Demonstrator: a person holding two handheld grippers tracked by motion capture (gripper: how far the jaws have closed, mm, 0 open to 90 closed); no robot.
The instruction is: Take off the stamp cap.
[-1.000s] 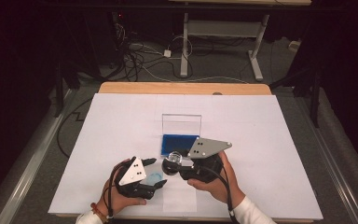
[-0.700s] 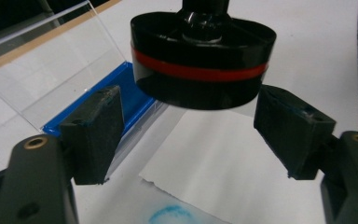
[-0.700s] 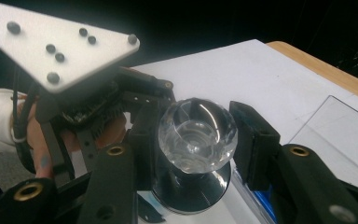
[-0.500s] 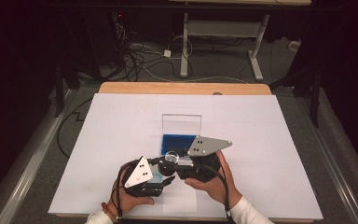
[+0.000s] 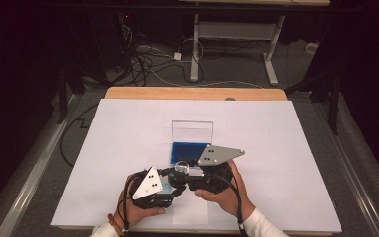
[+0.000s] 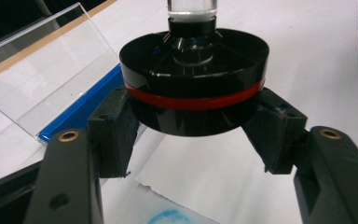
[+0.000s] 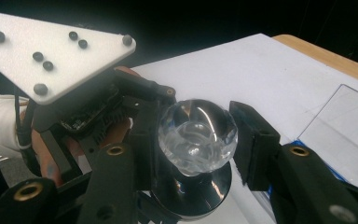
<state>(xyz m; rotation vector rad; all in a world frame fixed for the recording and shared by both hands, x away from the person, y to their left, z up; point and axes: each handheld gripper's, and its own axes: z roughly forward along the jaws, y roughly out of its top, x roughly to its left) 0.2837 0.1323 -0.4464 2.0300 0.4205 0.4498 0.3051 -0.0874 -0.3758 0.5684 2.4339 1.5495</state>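
Occlusion first: in the high view we see the left gripper (image 5: 170,183) and right gripper (image 5: 190,174) bunched together near the front edge of the white table (image 5: 286,148), and the grey plates and hands cover most of what they hold. Only a clear knob (image 5: 181,166) peeks out between them there.

From the left gripper view we make out a black round base (image 6: 193,88) with a red band around it, its bottom hidden behind the pads. Above it a clear stem rises and is cut off by the top edge. The left gripper (image 6: 196,135) has just been closing, and its pads now press both sides of the base, so it grips that.

From the right gripper view we look down on the faceted clear knob (image 7: 197,135), with the shiny black base (image 7: 200,196) below it, partly hidden. The right gripper (image 7: 193,140) sits narrow around the knob; its pads look to be against it, though on the right side we cannot be sure of contact.

Long axis runs base to knob; the knob end points roughly upward, the exact tilt hard to read.

Behind the grippers stands a clear case lid (image 5: 192,132) over a blue tray (image 5: 187,150), which the right gripper's plate partly covers.
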